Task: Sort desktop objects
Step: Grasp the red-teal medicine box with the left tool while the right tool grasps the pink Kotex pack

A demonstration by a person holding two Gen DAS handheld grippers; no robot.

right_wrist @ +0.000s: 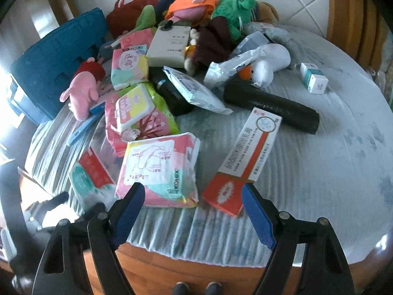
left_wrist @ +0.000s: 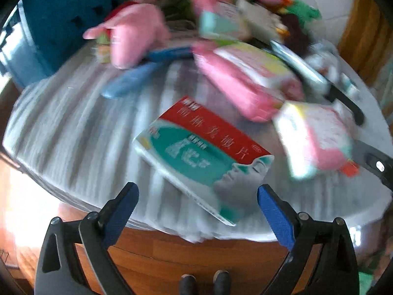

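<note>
I take the red-and-teal box (left_wrist: 201, 152) as the left side's target: a flat carton lying face up on the striped cloth (left_wrist: 73, 132) near the front edge of the surface, one corner reaching toward the rim. It looks light and stiff, thin card that will crush if squeezed on its broad faces, so I judge the hold belongs across its two long edges, near the middle. Lying flat, it gives little to bite on; the overhanging corner may be the easiest way under it. The left hand-held gripper (left_wrist: 197, 196) hangs just above its near end, jaws wide and empty, touching nothing.

On the right side, the orange-and-white box (right_wrist: 248, 157) lies flat too, long and narrow, its red end toward me. Same handling, I think: light, rigid, a little slick on the printed card; pinch across the narrow width. The right hand-held gripper (right_wrist: 194, 196) is released, nothing between its pads, with the box's red end just beside the right finger.

Next to it sits the pink pad pack (right_wrist: 159, 169), soft, crinkly film, likely to slip and sag. Beyond are a black roll (right_wrist: 270, 105), plush toys and a blue crate (right_wrist: 56, 61) at the far left.
</note>
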